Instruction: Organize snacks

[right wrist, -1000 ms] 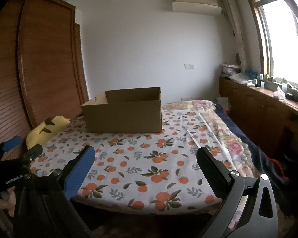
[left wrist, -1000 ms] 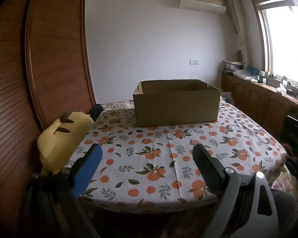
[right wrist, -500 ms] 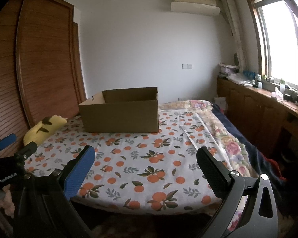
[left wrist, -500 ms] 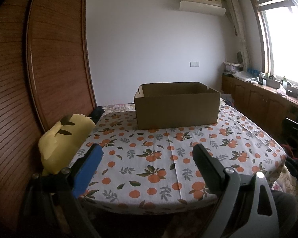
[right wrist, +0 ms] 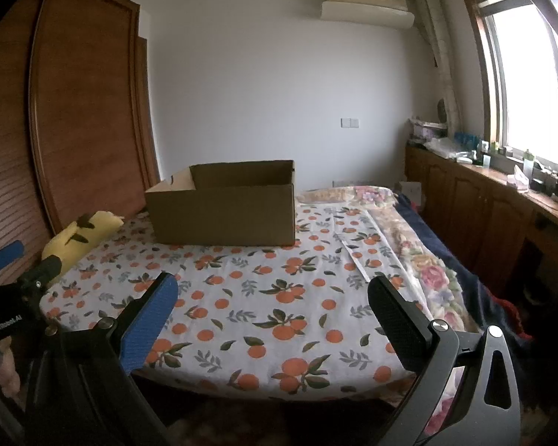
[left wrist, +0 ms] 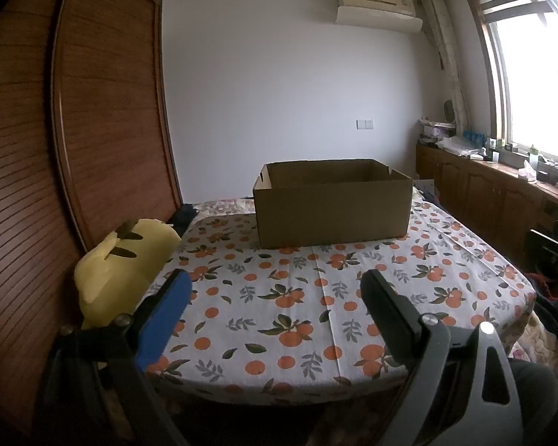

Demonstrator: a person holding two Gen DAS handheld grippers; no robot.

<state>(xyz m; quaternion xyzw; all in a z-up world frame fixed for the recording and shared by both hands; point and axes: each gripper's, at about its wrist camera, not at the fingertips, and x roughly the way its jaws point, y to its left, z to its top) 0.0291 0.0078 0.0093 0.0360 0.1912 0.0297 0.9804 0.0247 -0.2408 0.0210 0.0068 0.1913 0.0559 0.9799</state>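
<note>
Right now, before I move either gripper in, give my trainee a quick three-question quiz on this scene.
1. True or false: the left gripper and the right gripper are both open and hold nothing.
2. Multiple choice: the cardboard box sits on the A) floor B) orange-print cloth C) window counter.
3. What yellow thing lies between the cloth's left edge and the wooden wardrobe?

Key
1. True: both pairs of jaws stand wide apart, empty.
2. B
3. A yellow plush toy. No snacks show in either view.
</note>
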